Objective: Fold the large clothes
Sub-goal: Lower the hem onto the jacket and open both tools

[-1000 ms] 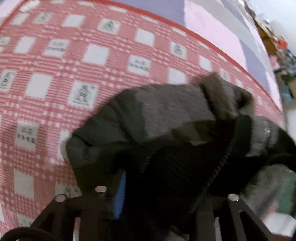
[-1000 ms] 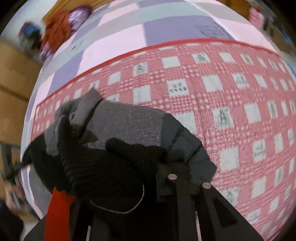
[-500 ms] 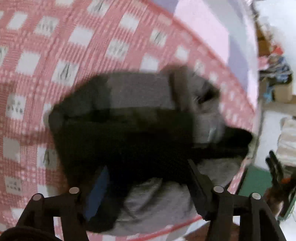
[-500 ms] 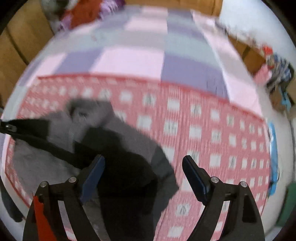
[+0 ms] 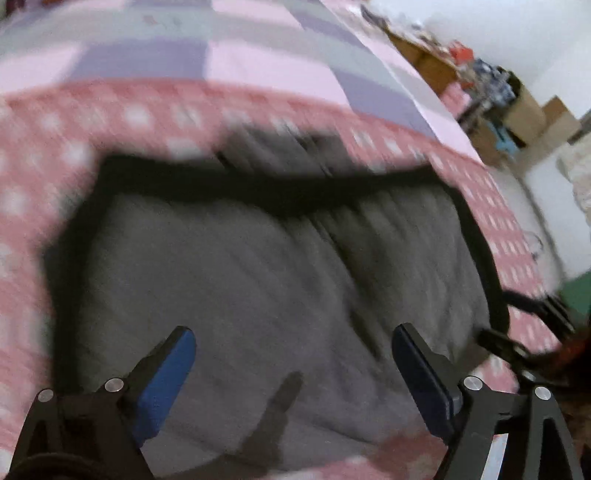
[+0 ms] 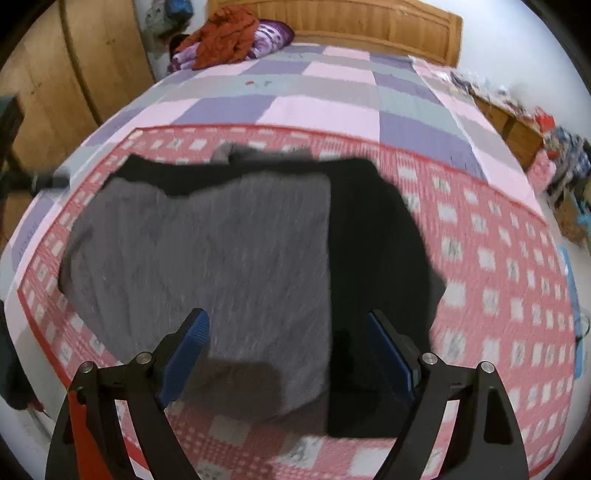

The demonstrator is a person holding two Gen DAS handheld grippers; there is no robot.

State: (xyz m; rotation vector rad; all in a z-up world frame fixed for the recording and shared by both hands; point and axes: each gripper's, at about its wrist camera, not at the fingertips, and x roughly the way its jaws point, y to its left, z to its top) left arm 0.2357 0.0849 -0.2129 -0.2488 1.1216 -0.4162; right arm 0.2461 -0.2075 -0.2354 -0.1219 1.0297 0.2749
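Two hand-held grippers are hovering over a wide bed [image 6: 321,92] that is filling most of both views, its pink, lilac and grey checked sheet running to the wooden headboard [image 6: 369,26] at the top of the right wrist view. Across the lower half of that view a red-and-white checked blanket [image 6: 498,258] is lying on the sheet, and on its centre the large grey and black knitted garment [image 6: 221,251] is lying spread out and mostly flat: the grey panel is taking the centre and left, a black panel is running down the right of centre, and a black band is crossing the top edge. In the left wrist view, which is blurred, the garment is filling the middle of the frame.

Judging from this, the spreading step is looking done and no fold is showing yet, so nearly all of the folding is remaining: bringing the sides in, then doubling the length.

At the upper left of the right wrist view a heap of rust-red and purple clothes [image 6: 229,37] is sitting near the headboard.

At the bottom centre of its own view, the left hand-held gripper [image 5: 293,369] is standing with blue pads wide apart, gripping nothing. The right hand-held gripper [image 6: 288,343] is likewise parted and empty above the garment's near edge.
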